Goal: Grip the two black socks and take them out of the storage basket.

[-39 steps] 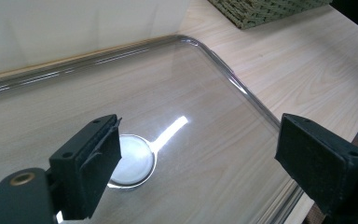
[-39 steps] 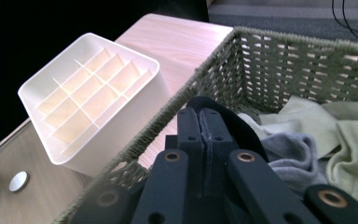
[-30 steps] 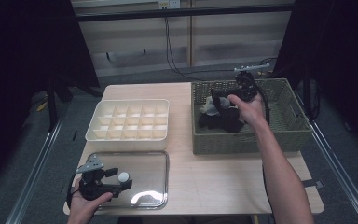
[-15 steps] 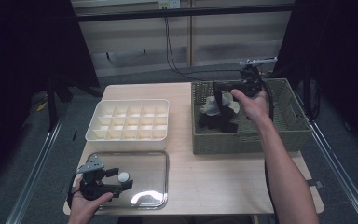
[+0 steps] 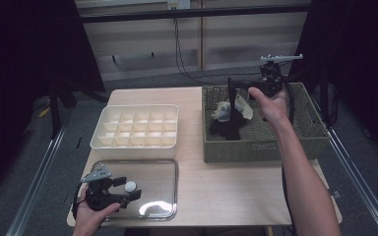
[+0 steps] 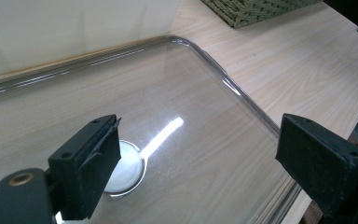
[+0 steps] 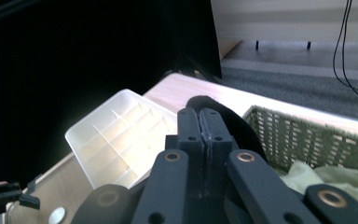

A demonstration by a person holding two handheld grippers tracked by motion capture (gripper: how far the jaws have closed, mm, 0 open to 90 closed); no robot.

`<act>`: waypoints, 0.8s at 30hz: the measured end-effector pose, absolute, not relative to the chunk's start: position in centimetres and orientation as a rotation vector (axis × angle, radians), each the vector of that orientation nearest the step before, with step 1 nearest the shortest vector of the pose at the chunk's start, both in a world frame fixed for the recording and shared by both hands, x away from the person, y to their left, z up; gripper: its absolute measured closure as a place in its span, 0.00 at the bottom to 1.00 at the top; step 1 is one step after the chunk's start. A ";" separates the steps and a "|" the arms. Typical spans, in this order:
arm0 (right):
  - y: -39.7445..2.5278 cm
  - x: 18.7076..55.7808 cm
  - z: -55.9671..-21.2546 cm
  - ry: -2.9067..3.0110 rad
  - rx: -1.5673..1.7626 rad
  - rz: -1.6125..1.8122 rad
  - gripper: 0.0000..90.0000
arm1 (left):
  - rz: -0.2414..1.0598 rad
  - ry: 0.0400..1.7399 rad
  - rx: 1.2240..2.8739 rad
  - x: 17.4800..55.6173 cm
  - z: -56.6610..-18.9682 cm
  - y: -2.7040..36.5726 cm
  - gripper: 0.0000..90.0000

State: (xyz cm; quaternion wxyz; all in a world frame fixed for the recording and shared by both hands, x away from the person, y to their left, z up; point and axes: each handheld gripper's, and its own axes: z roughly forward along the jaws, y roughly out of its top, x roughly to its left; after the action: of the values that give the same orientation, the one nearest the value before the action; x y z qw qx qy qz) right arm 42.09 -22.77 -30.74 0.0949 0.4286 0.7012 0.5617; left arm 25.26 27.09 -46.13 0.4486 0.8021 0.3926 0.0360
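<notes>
My right gripper [image 5: 232, 84] is raised above the wicker basket [image 5: 261, 145] and shut on a long black cloth [image 5: 233, 115]. The cloth hangs down from the jaws into the basket. In the right gripper view the jaws [image 7: 205, 126] are pressed together on the black cloth [image 7: 233, 123]. A pale cloth [image 5: 241, 109] lies in the basket beside it. My left gripper [image 5: 127, 188] rests open over the clear tray [image 5: 160, 169] at the front left. A small white round piece [image 5: 130, 186] lies between its jaws. In the left gripper view the piece [image 6: 127, 167] sits by the left jaw.
A white compartment box [image 5: 138, 125] stands behind the tray, left of the basket. Bare wooden table [image 5: 226, 189] lies between the tray and the person's right forearm. Cables hang at the back. A dark drop borders the table edges.
The right gripper has risen out of the basket and drawn the black cloth up with it. The left gripper has stayed in place over the tray.
</notes>
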 end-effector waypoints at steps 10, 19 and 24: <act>-22.5 41.8 -29.5 2.054 1.237 1.686 0.98 | 0.087 0.960 1.981 25.2 -46.1 27.0 0.15; -21.9 41.2 -27.7 2.052 1.185 1.702 0.98 | 0.091 0.960 1.978 25.3 -46.1 27.1 0.15; -22.0 41.0 -26.9 2.035 1.168 1.720 0.98 | 0.086 0.957 1.979 25.3 -46.1 27.0 0.15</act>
State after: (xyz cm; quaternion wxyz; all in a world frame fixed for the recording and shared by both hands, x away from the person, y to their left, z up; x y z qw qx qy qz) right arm 41.04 -22.03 -26.93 0.1160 0.3989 0.6947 0.5873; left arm 25.25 26.98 -46.08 0.4537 0.8016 0.3876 0.0350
